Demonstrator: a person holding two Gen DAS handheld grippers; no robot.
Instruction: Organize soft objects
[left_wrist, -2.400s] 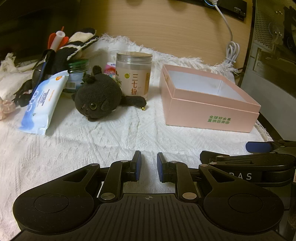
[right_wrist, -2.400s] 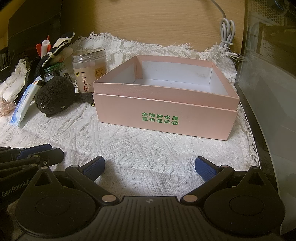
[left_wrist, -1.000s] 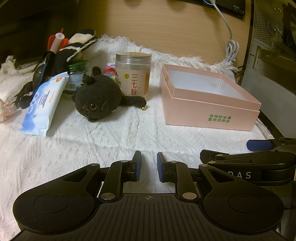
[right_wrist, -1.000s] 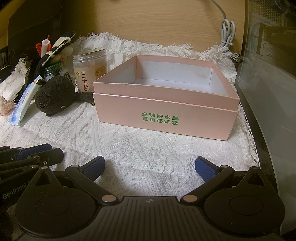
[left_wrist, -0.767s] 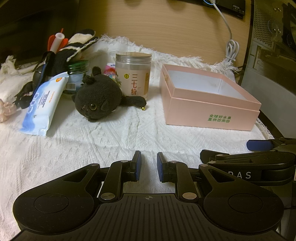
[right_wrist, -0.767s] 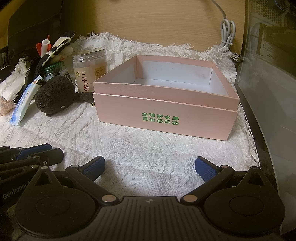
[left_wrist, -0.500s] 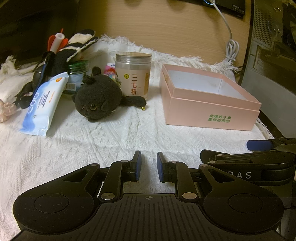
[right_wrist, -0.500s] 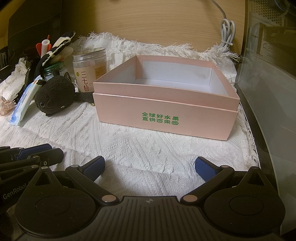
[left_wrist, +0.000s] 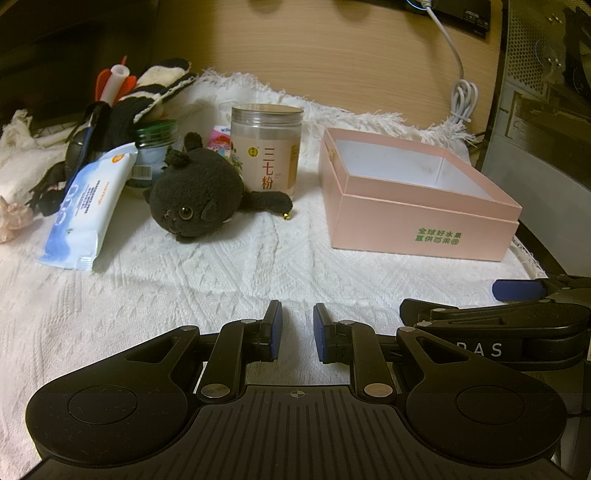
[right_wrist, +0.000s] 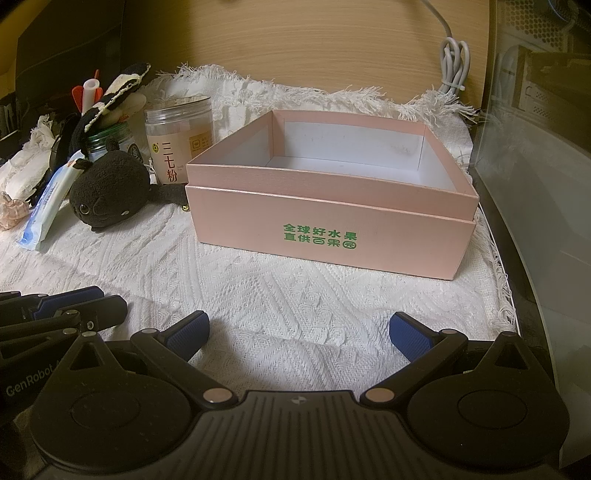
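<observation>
A dark plush cat (left_wrist: 199, 199) lies on the white knitted cloth (left_wrist: 184, 280), left of an open, empty pink box (left_wrist: 413, 206). The cat also shows in the right wrist view (right_wrist: 107, 199), left of the box (right_wrist: 325, 229). A black-and-white knitted soft item (left_wrist: 162, 85) leans at the back left. My left gripper (left_wrist: 297, 336) hovers low over the cloth, its jaws nearly together with a narrow gap and nothing between them. My right gripper (right_wrist: 299, 330) is wide open and empty, in front of the box.
A clear jar with a tan label (left_wrist: 266, 147) stands behind the cat. A blue-white wipes pack (left_wrist: 88, 210) leans at the left by a green-lidded jar (left_wrist: 155, 147). A wooden wall with a white cable (left_wrist: 461, 99) is behind; a glass-fronted case (right_wrist: 535, 184) is at the right.
</observation>
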